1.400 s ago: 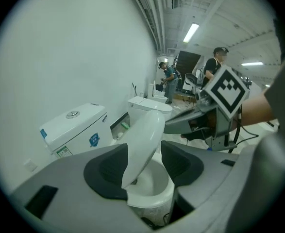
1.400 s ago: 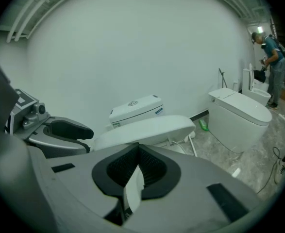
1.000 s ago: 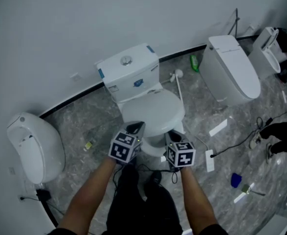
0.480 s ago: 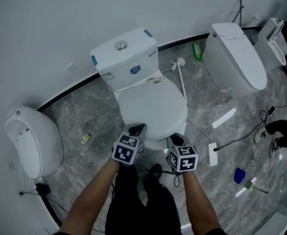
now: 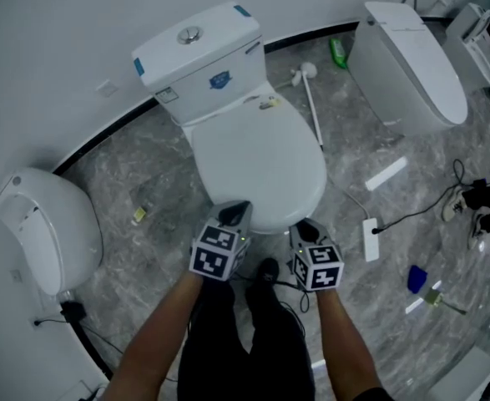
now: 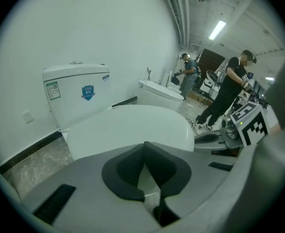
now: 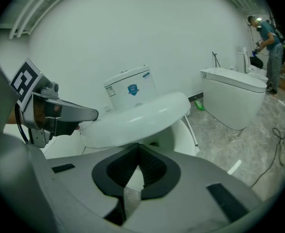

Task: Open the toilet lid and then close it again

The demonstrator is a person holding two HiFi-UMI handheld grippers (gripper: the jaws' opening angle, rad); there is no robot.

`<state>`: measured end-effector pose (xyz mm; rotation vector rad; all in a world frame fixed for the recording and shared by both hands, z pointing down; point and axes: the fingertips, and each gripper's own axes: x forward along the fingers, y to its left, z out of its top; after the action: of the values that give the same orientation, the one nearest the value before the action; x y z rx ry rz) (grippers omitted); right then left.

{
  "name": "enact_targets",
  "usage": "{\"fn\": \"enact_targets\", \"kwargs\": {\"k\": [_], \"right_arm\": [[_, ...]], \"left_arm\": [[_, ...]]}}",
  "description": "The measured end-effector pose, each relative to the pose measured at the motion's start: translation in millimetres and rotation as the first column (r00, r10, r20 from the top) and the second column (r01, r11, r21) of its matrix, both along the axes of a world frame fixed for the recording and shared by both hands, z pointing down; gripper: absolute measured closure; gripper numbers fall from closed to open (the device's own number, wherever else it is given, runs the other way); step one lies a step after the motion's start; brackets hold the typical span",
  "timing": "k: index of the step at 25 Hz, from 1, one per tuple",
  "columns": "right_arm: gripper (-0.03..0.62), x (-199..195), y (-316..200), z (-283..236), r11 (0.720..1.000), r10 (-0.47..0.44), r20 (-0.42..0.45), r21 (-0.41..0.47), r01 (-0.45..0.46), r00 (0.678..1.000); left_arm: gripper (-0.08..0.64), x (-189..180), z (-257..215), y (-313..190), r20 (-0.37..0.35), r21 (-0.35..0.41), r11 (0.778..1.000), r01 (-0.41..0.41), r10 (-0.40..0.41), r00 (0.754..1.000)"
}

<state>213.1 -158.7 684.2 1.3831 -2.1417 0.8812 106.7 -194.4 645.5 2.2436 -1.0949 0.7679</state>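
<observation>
The white toilet lid (image 5: 257, 161) lies down on the bowl, below the tank (image 5: 199, 57). My left gripper (image 5: 234, 212) is shut and empty, its tips at the lid's front rim, left of centre. My right gripper (image 5: 306, 227) is also shut and empty, at the front rim to the right. In the left gripper view the closed jaws (image 6: 144, 148) point across the lid's top (image 6: 132, 125). In the right gripper view the closed jaws (image 7: 139, 150) sit below the lid's overhanging edge (image 7: 137, 118). Whether either gripper touches the lid I cannot tell.
A second toilet (image 5: 416, 53) stands at the upper right and a white fixture (image 5: 44, 228) at the left. A toilet brush (image 5: 311, 98), a green bottle (image 5: 338, 53), a power strip (image 5: 370, 239) with cables and a blue object (image 5: 416, 278) lie on the floor. People (image 6: 229, 89) stand far right.
Both grippers have sunk together toward the front rim of the toilet, staying shut. The lid has stayed down. The head view has tilted down, so the toilet looks larger.
</observation>
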Motion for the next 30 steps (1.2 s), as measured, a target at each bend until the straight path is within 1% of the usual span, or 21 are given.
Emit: {"fn": "enact_targets", "kwargs": {"k": [2,4,11,15,20,25,28,30], "right_arm": [[0.583,1,3,9,1.000,-0.025,-0.008,0.013,0.025,1.000],[0.583,3,7,21,0.999,-0.045,-0.017,0.009,0.045,0.999],[0.583,10,19,66,0.999,-0.049,-0.019,-0.025,0.048,0.999],[0.583,12,24,87,0.997,-0.064,-0.030,-0.038,0.063,0.997],[0.583,15,27,112,0.996,-0.073,-0.030,-0.057,0.071,0.997],[0.583,19,33,127,0.994,-0.077,-0.037,-0.077,0.074,0.996],[0.583,18,32,127,0.994,-0.088,-0.040,-0.073,0.085,0.995],[0.583,19,33,130,0.993,-0.087,-0.055,-0.086,0.082,0.995]], "left_arm": [[0.554,3,7,3,0.008,0.005,1.000,-0.010,0.010,1.000],[0.554,5,16,8,0.001,-0.003,1.000,-0.011,0.011,1.000],[0.554,12,51,20,-0.008,-0.050,0.999,-0.015,0.014,1.000],[0.554,14,68,27,0.005,-0.075,0.997,-0.029,0.029,1.000],[0.554,19,89,30,0.020,-0.090,0.995,-0.053,0.055,0.998],[0.554,20,104,34,0.028,-0.117,0.992,-0.051,0.055,0.998],[0.554,20,105,34,0.019,-0.118,0.992,-0.046,0.049,0.999],[0.554,19,107,34,0.026,-0.124,0.991,-0.041,0.044,0.999]]}}
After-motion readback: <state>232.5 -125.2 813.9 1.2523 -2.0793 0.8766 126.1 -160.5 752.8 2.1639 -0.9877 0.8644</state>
